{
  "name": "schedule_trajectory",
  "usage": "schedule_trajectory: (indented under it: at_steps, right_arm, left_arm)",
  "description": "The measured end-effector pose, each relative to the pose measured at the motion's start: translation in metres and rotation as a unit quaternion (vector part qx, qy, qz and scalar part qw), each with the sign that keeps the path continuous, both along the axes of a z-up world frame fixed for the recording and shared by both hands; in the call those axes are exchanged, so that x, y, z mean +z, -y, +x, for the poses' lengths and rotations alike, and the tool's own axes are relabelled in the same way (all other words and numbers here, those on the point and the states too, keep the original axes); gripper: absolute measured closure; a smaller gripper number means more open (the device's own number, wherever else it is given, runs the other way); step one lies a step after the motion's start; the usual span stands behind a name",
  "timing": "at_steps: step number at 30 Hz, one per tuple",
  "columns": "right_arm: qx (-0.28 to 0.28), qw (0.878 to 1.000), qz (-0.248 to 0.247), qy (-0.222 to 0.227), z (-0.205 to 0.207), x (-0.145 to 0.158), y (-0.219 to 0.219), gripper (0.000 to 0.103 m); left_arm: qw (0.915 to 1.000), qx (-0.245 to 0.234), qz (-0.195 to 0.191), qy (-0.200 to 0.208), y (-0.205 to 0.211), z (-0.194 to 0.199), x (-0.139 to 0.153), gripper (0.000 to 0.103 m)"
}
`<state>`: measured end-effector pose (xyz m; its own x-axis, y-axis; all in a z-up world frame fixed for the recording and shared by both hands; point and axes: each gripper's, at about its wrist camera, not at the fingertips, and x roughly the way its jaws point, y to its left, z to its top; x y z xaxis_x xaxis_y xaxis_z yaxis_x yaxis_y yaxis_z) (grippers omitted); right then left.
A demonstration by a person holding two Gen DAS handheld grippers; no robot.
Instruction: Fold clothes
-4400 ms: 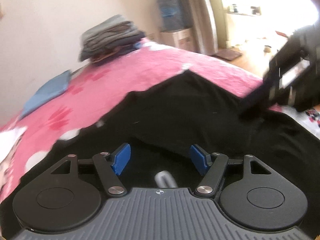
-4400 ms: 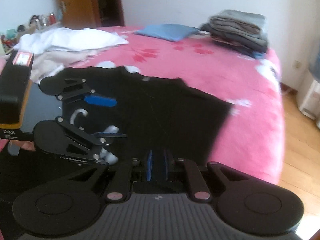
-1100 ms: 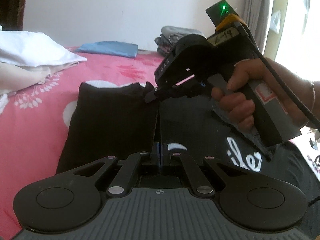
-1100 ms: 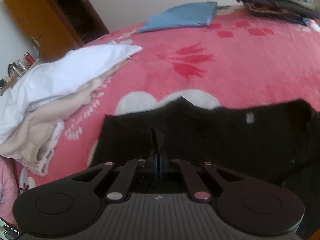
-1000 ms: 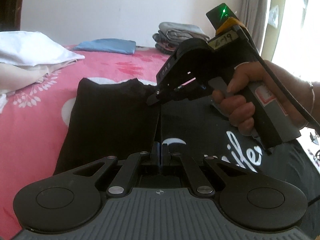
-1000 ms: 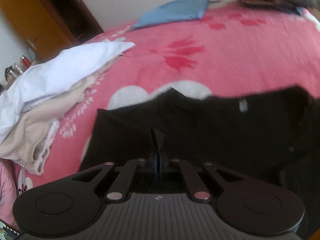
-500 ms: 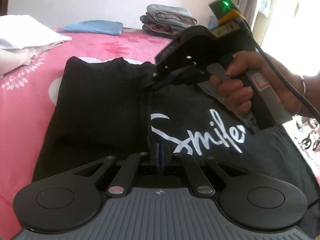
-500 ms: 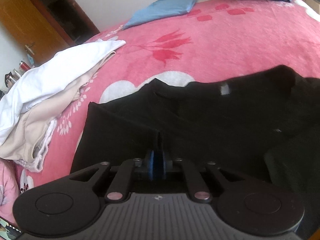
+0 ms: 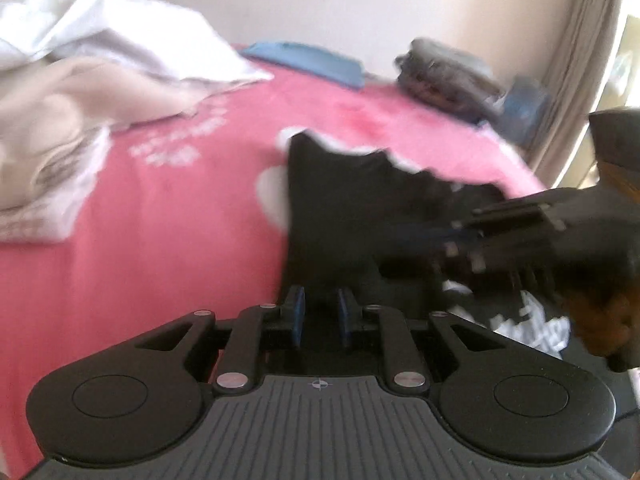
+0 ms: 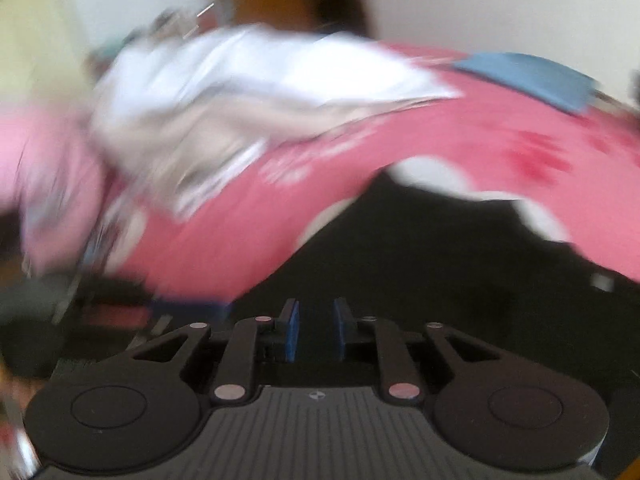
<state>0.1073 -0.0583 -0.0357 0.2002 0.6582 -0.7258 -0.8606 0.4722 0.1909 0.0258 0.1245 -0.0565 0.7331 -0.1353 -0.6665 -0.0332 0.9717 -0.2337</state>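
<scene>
Both handheld tools are hanging over a black cotton T-shirt with white lettering (image 9: pixel 352 208), which is lying spread on a pink floral bed cover (image 9: pixel 168 240). The left gripper (image 9: pixel 319 312) is opening its jaws; its blue pads (image 9: pixel 297 312) are standing apart with only a dark gap between them, no cloth pinched. The right gripper (image 10: pixel 311 330) is likewise standing slightly apart and empty, seen from the left view as a black body reaching in over the shirt from the right (image 9: pixel 540 236), gripped by a hand (image 9: pixel 600 316).

The step in hand is judged to be the release of a fold. To do it well, both pairs of jaws should be letting go completely before the tools are drawing away, so that no hem is dragging and undoing the crease; the withdrawal is best made low and along the fabric, then upward. The next pinch is probably best taken at an outer edge, both sides level.

The bed is serving as the working surface: soft, yielding, likely to let fabric creep. A heap of white and beige unfolded laundry (image 9: pixel 96 60) is lying at its far left, a folded blue garment (image 9: pixel 308 60) and a stack of folded grey clothes (image 9: pixel 448 72) near the pale wall. A beige curtain (image 9: pixel 584 64) is hanging at right; both views are motion-blurred.
</scene>
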Motion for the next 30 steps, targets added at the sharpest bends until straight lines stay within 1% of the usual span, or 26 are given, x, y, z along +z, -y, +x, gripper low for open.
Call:
schedule_trajectory:
  at_steps: [2, 3, 6, 8, 10, 13, 16, 18, 19, 23, 27, 28, 30]
  right_arm:
    - [0.038, 0.998, -0.04, 0.019, -0.014, -0.016, -0.005, 0.085]
    - [0.048, 0.997, -0.052, 0.024, -0.02, -0.02, -0.002, 0.085]
    - [0.062, 0.995, -0.071, 0.026, -0.032, -0.024, 0.019, 0.085]
    - [0.062, 0.995, -0.08, 0.021, -0.038, -0.021, 0.033, 0.085]
    - [0.062, 0.994, -0.082, 0.02, -0.037, -0.011, 0.04, 0.085]
    - [0.061, 0.995, -0.081, 0.018, -0.033, 0.005, 0.048, 0.085]
    - [0.024, 0.998, -0.042, 0.033, -0.003, 0.025, 0.038, 0.085]
    - [0.003, 0.998, -0.02, 0.052, 0.021, 0.031, 0.018, 0.085]
    - [-0.005, 0.998, -0.013, 0.063, 0.031, 0.031, 0.007, 0.085]
    - [-0.024, 0.997, 0.002, 0.073, 0.068, 0.021, -0.036, 0.085]
    - [-0.022, 0.997, -0.014, 0.07, 0.087, 0.002, -0.057, 0.085]
    - [-0.031, 0.996, -0.028, 0.073, 0.092, -0.005, -0.058, 0.085]
    - [-0.065, 0.991, -0.071, 0.094, 0.105, -0.025, -0.048, 0.086]
  left_arm:
    - [0.9999, 0.009, 0.008, -0.007, -0.001, 0.0, -0.005, 0.086]
    - [0.9998, 0.013, 0.01, -0.009, -0.002, -0.001, -0.007, 0.086]
    - [0.9996, 0.015, 0.02, -0.011, -0.003, 0.0, -0.011, 0.086]
    - [0.9996, 0.013, 0.021, -0.011, -0.004, 0.0, -0.009, 0.086]
    - [0.9996, 0.016, 0.023, -0.006, -0.007, -0.003, -0.005, 0.086]
    - [0.9995, 0.016, 0.026, 0.012, -0.01, -0.007, 0.005, 0.086]
    - [0.9996, 0.013, 0.017, 0.018, -0.007, 0.0, 0.005, 0.086]
    - [0.9996, 0.019, 0.016, 0.014, -0.003, 0.009, -0.001, 0.086]
    - [0.9996, 0.021, 0.016, 0.012, 0.0, 0.014, -0.004, 0.086]
    - [0.9988, 0.042, 0.024, -0.002, 0.007, 0.021, -0.014, 0.085]
    - [0.9985, 0.046, 0.031, 0.003, 0.009, 0.016, -0.015, 0.085]
    - [0.9985, 0.047, 0.03, 0.003, 0.009, 0.016, -0.015, 0.085]
    - [0.9984, 0.049, 0.026, 0.003, 0.008, 0.015, -0.015, 0.085]
